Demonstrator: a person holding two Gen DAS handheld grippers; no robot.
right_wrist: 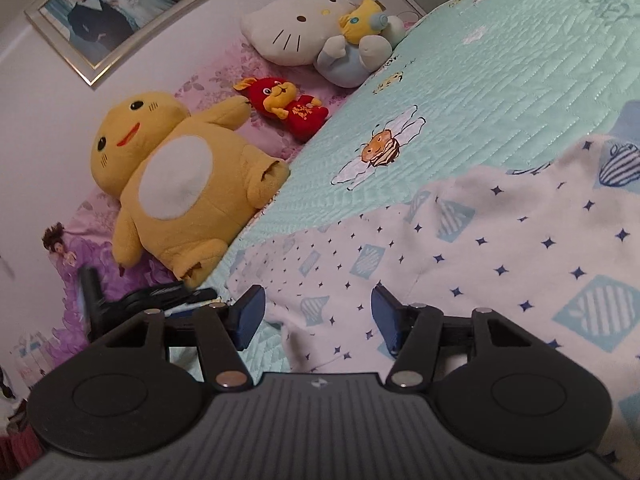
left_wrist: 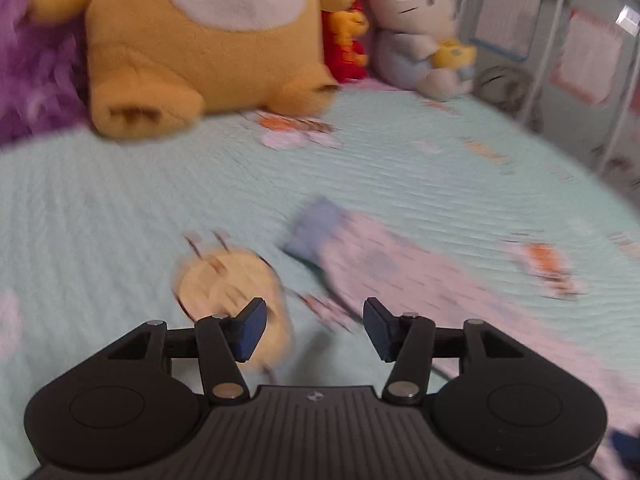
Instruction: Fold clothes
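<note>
The left gripper (left_wrist: 314,328) has its jaws spread with nothing between them, above the mint-green quilted bedspread (left_wrist: 120,220). The right gripper (right_wrist: 318,318) also stands spread, its jaws either side of the near edge of the white cotton garment printed with dark blue stars and pale blue squares (right_wrist: 500,248), not pressing it.

The garment lies flat on the bed. In the left wrist view, which is blurred, it runs as a long strip from the lower right up toward the centre, ending in a blue cuff or band (left_wrist: 310,232). In the right wrist view it spreads across the lower right, with a blue patch at its far end.

There are no containers in either view.

Along the head of the bed sit a big yellow plush animal with a white belly (right_wrist: 176,184), a small red plush toy (right_wrist: 292,108) and a white cat plush in pale blue clothes (right_wrist: 320,36). Only the right wrist view shows a framed photograph (right_wrist: 108,16) on the wall and part of the other gripper at its left edge; only the left shows a pale cabinet (left_wrist: 552,40) beyond the bed.
</note>
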